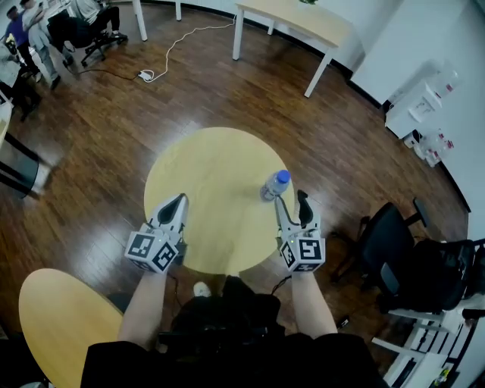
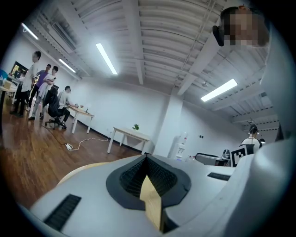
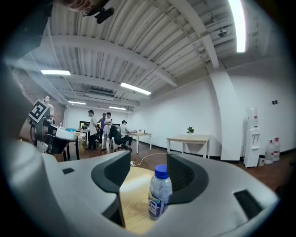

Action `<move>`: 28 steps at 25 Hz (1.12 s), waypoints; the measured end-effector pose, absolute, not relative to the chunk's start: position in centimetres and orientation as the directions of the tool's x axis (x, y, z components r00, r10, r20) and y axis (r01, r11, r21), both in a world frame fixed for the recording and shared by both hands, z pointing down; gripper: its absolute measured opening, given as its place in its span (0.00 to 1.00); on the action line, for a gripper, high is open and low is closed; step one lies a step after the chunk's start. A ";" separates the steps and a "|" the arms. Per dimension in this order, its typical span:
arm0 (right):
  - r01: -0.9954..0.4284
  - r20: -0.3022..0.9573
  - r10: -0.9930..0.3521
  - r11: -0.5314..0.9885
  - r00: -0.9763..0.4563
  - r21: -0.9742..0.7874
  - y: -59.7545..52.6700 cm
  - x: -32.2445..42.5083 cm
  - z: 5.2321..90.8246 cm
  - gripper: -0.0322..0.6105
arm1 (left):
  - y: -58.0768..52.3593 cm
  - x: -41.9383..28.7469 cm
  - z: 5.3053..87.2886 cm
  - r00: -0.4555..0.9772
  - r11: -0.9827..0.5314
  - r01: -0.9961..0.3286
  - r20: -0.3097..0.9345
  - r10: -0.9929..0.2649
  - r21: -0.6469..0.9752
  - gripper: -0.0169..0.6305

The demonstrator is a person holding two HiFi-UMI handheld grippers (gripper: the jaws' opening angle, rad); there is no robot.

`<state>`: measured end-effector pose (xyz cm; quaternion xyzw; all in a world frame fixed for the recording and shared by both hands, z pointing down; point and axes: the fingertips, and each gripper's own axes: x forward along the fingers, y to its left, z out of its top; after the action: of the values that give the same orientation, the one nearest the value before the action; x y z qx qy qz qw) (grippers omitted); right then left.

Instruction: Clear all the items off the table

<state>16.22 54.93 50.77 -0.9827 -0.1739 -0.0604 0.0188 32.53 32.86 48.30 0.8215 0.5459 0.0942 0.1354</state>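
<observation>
One thing is left on the round pale wooden table [image 1: 204, 174]: a small clear plastic water bottle with a blue cap [image 1: 276, 185], standing upright near the table's right edge.

The bottle looks light, with thin walls that would dent under a hard squeeze and a smooth, rather slippery skin. Being narrow and tall, it could tip over from a sideways nudge. The labelled middle of the body looks like the safest place to clamp, below the cap and above the base.

The right gripper [image 1: 292, 198] hangs over the table's near right edge with its jaws apart. In the right gripper view the bottle [image 3: 160, 192] stands in the gap just ahead, nearer one jaw, and I judge neither pad is pressing on it. The left gripper [image 1: 180, 200] is over the table's near left edge, jaws together and empty.

Off the table, a long white-legged wooden table [image 1: 295, 23] stands well beyond it, a second round wooden tabletop [image 1: 57, 318] lies near its left, and a black office chair [image 1: 390, 242] sits to its right. Nothing blocks the way to the bottle.
</observation>
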 end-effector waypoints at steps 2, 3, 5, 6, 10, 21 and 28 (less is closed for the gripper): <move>0.352 0.072 0.350 -0.936 0.934 -0.016 54.5 15.7 48.6 0.36 | 32.5 32.4 47.3 0.381 -0.359 0.880 -0.011 0.924 0.310 0.03; 0.357 0.045 0.356 -0.934 0.933 -0.022 54.3 15.3 47.6 0.25 | 32.4 32.1 46.8 0.381 -0.358 0.884 -0.020 0.924 0.302 0.03; 0.358 0.005 0.358 -0.933 0.934 -0.033 54.0 14.6 45.9 0.09 | 32.0 31.7 45.7 0.387 -0.358 0.886 -0.044 0.921 0.295 0.03; 0.350 -0.008 0.351 -0.936 0.936 -0.036 53.7 14.5 45.2 0.06 | 31.6 31.5 45.2 0.392 -0.359 0.886 -0.058 0.918 0.294 0.03; 0.309 -0.043 0.310 -0.950 0.950 -0.036 51.8 14.8 43.4 0.06 | 29.5 31.2 43.3 0.407 -0.364 0.886 -0.101 0.908 0.287 0.03; 0.238 -0.102 0.239 -0.971 0.966 -0.029 48.3 16.5 40.8 0.06 | 26.2 30.5 38.6 0.429 -0.382 0.896 -0.224 0.875 0.224 0.03; 0.244 -0.112 0.247 -0.969 0.962 -0.042 48.4 16.2 40.4 0.06 | 26.1 30.7 38.6 0.434 -0.390 0.894 -0.209 0.876 0.223 0.03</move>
<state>16.19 48.36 40.41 -0.9905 -0.1239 0.0584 0.0136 30.66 26.14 38.64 0.8331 0.5311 -0.0286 0.1519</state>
